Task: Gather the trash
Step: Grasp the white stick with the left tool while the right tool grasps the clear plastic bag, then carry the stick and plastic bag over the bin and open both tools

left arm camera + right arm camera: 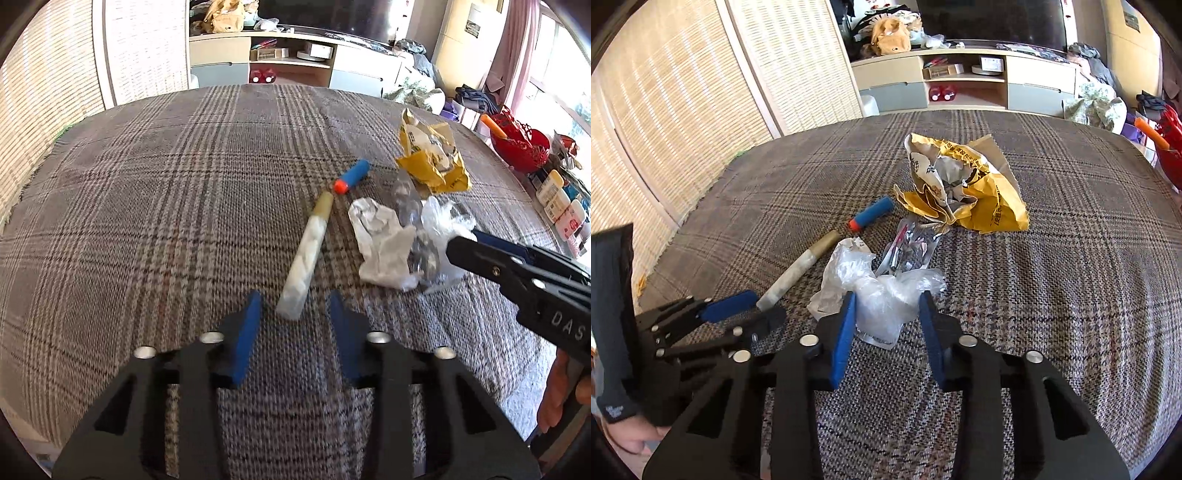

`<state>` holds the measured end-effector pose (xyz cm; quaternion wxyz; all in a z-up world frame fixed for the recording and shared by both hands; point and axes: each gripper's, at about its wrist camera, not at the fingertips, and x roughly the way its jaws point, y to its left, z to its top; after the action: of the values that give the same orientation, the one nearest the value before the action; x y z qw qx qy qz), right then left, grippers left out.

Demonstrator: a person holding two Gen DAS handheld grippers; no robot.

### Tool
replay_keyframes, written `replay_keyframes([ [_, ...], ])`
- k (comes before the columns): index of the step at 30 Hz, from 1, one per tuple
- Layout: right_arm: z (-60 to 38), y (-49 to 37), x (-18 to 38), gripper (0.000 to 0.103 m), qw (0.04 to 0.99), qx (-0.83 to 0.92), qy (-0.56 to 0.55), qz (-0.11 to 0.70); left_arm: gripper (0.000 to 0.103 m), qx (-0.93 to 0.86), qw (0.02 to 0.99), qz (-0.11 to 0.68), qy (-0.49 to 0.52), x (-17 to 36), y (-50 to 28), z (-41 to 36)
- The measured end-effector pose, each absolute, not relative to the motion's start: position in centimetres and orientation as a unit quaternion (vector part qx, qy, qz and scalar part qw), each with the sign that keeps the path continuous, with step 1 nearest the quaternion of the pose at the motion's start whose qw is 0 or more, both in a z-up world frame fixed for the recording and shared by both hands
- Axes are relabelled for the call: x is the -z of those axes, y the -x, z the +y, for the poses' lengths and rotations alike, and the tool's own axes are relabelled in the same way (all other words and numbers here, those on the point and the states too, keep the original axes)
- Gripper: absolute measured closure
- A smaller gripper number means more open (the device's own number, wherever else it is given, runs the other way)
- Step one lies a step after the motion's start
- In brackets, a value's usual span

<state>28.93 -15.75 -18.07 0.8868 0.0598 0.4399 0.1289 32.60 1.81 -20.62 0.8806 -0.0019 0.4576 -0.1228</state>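
Observation:
Trash lies on a plaid cloth [147, 206]. A white stick-shaped wrapper [304, 258] lies just ahead of my open left gripper [295, 306], its near end between the fingertips. A blue foam dart with an orange tip [352, 175], crumpled white paper [380, 243], a clear foil wrapper [910, 247] and a yellow paper bag [430, 155] lie beyond. My open right gripper [888, 310] straddles a crumpled clear plastic bag [882, 295]. The right gripper shows in the left wrist view [461, 243], and the left gripper in the right wrist view [753, 310].
The plaid cloth [1052, 258] covers the whole table. A red basket [517, 144] and several bottles [554, 195] stand off the right edge. A TV cabinet [960, 85] and woven screens [683, 122] are behind.

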Motion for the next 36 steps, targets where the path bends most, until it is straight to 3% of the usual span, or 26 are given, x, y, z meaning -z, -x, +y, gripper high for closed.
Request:
replay_keyframes([
  [1, -15.7, -29.0, 18.0, 0.076, 0.887, -0.129, -0.059, 0.439, 0.088, 0.122, 0.880, 0.458, 0.000, 20.6, -32.7, 1.8],
  [8, -16.1, -28.1, 16.8, 0.081, 0.891, -0.128, -0.056, 0.432, 0.091, 0.128, 0.880, 0.457, -0.015, 20.5, -31.0, 0.7],
  [25, -18.8, -18.8, 15.2, 0.082, 0.889, -0.109, -0.065, 0.441, 0.091, 0.144, 0.885, 0.443, -0.017, 16.9, -19.4, -1.3],
  [36, -19.8, -12.2, 17.2, 0.082, 0.877, -0.104, -0.068, 0.464, 0.091, 0.155, 0.874, 0.460, -0.010, 18.3, -12.3, -2.7],
])
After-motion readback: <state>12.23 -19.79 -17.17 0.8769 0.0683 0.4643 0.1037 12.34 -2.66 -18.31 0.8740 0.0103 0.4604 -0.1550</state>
